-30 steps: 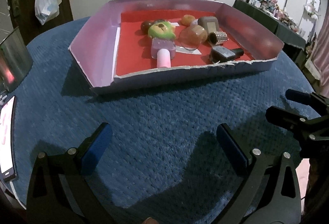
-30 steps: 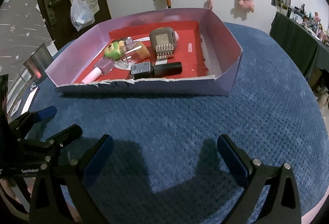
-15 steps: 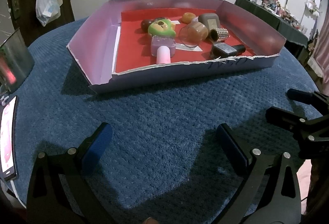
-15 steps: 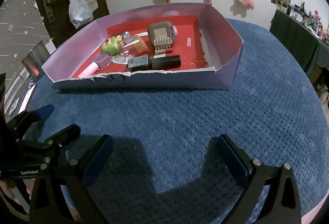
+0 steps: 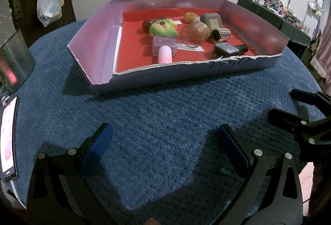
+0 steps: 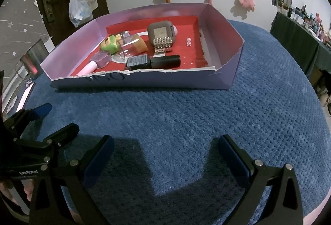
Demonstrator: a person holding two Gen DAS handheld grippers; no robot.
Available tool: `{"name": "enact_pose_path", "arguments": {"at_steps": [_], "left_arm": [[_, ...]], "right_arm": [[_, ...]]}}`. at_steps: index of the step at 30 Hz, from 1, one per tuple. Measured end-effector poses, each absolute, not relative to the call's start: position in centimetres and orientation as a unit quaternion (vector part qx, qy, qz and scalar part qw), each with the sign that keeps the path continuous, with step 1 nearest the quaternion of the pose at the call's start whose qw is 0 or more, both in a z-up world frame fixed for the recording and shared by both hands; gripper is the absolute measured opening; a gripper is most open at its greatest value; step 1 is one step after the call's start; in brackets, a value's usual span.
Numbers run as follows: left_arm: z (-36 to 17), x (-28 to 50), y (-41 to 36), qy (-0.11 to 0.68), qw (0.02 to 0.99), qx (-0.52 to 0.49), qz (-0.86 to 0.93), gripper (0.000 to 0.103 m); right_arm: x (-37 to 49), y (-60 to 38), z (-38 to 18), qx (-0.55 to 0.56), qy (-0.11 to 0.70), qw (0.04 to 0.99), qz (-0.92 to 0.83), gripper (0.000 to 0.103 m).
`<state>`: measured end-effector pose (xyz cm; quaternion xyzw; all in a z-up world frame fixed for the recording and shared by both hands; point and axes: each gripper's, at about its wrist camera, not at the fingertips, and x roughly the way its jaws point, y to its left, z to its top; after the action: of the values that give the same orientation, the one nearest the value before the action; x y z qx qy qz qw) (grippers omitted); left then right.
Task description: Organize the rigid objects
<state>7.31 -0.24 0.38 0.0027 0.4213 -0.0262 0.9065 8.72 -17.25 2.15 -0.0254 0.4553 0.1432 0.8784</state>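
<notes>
I see my left gripper (image 5: 164, 138) and my right gripper (image 6: 165, 149) poised low over the blue tabletop (image 6: 186, 113), both short of the cardboard tray (image 6: 144, 80), jaws spread wide and empty. Inside the tray lie the green bear-capped bottle (image 5: 163, 39), a clear amber-capped jar (image 5: 195, 33) just beside it, a studded roller (image 5: 222, 34), a grey case (image 6: 161, 33) and a black perfume bottle (image 6: 153, 61) against the tray's torn front wall. A phone (image 5: 8, 142) lies left of the tray.
</notes>
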Motion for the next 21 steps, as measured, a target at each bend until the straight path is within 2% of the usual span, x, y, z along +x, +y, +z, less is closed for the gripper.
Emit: {"name": "enact_pose_path", "arguments": {"at_steps": [21], "left_arm": [[0.36, 7.28, -0.23, 0.422, 0.906, 0.001, -0.023, 0.103]], "right_arm": [[8.76, -17.24, 2.09, -0.025, 0.455, 0.879, 0.143, 0.103]]}}
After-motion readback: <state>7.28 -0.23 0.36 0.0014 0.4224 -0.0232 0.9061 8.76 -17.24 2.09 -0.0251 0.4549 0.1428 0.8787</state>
